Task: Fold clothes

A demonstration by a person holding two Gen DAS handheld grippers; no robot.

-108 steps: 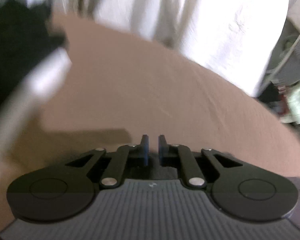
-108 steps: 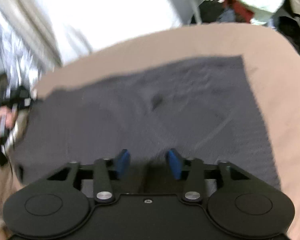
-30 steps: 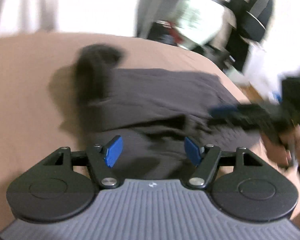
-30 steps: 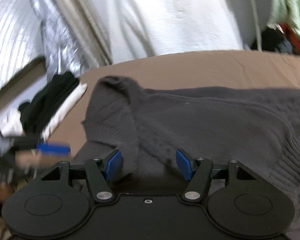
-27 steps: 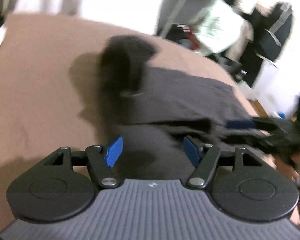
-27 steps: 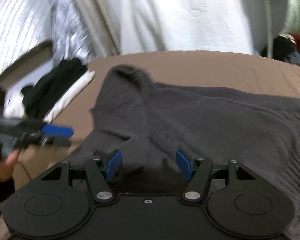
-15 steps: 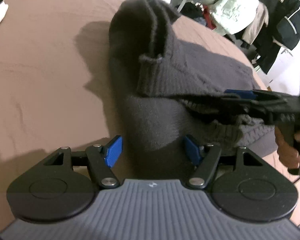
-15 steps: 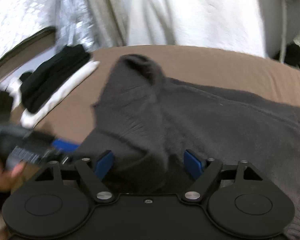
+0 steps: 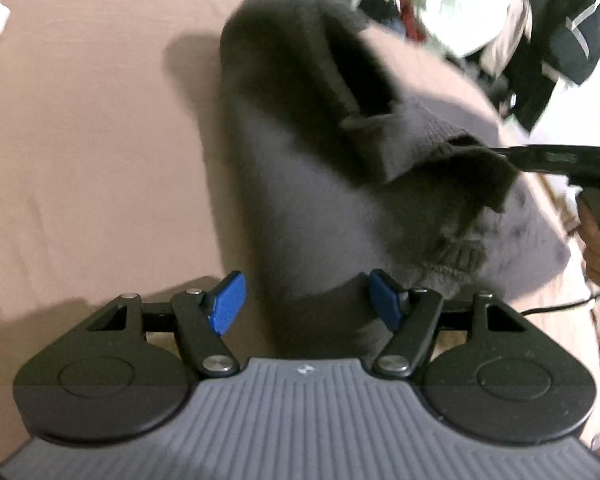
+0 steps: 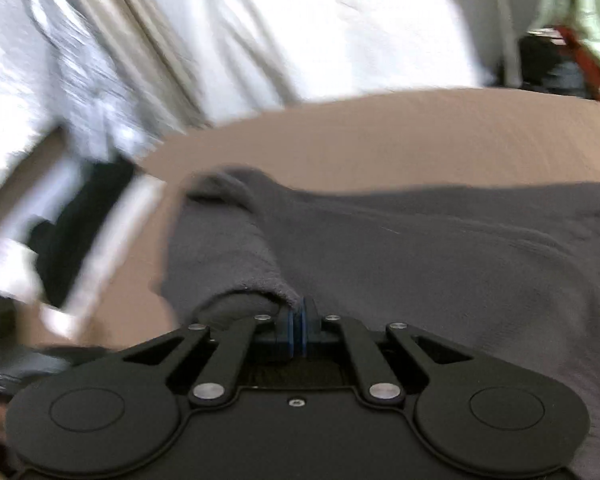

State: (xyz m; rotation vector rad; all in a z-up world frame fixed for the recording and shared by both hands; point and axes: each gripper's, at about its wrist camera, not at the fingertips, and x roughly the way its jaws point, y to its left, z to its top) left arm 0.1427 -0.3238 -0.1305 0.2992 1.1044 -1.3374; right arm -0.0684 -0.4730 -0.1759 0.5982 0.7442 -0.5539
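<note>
The dark grey sweater [image 9: 300,200] lies on the brown bed [image 9: 100,140]. Its edge could slip out and flop back, because the right gripper [image 10: 299,320] pinches only a thin bit of cloth with its 2 pads pressed together. It points down at a slant and lifts that edge. The left gripper [image 9: 304,304] is spread wide, low over the sweater, holding nothing.

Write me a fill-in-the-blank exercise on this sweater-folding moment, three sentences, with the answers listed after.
1. The dark grey sweater lies on a ____ sheet.
2. The right gripper has its blue pads ____ on an edge of the sweater.
3. The left gripper has its jaws ____, with sweater fabric between them but not pinched.

Missing words: brown; shut; open
</note>
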